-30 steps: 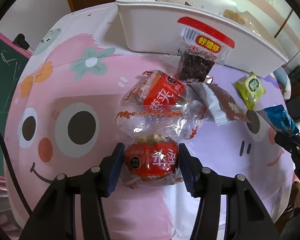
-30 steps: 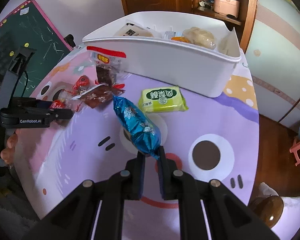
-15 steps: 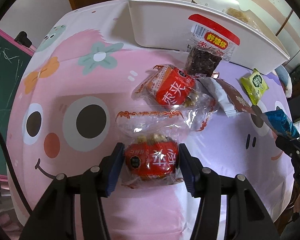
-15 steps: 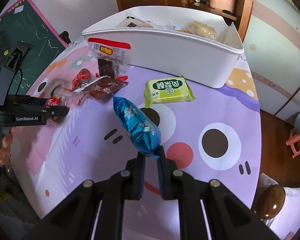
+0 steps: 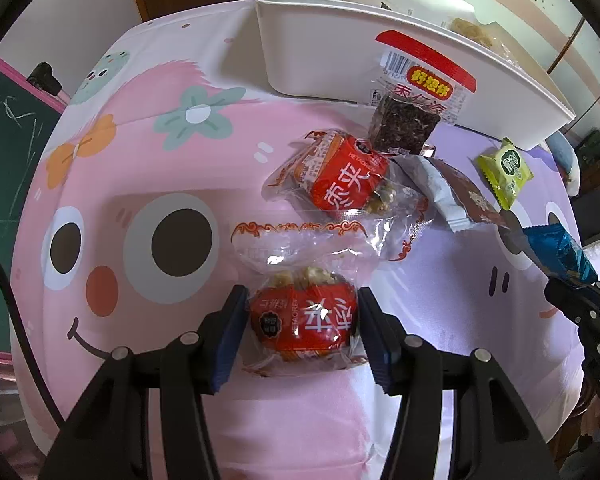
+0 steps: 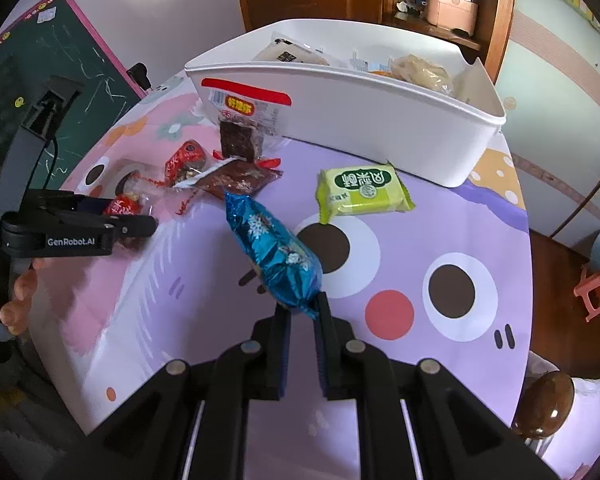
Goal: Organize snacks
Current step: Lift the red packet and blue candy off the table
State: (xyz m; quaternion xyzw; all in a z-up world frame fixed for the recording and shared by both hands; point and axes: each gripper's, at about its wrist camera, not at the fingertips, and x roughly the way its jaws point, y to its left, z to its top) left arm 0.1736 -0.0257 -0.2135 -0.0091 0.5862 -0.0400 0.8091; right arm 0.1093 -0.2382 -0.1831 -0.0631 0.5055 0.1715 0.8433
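Soft, even daylight fills both views, and the cartoon-printed surface (image 6: 440, 208) reads bright and clear. Shadows under the snacks are faint. Small glare spots glint on the clear wrapper of the red snack pack (image 5: 304, 320) and on the blue foil packet (image 6: 276, 252). Strong fisheye distortion bends the white bin (image 6: 380, 128) and darkens the corners. Focus is sharp at centre and softer toward the rims.
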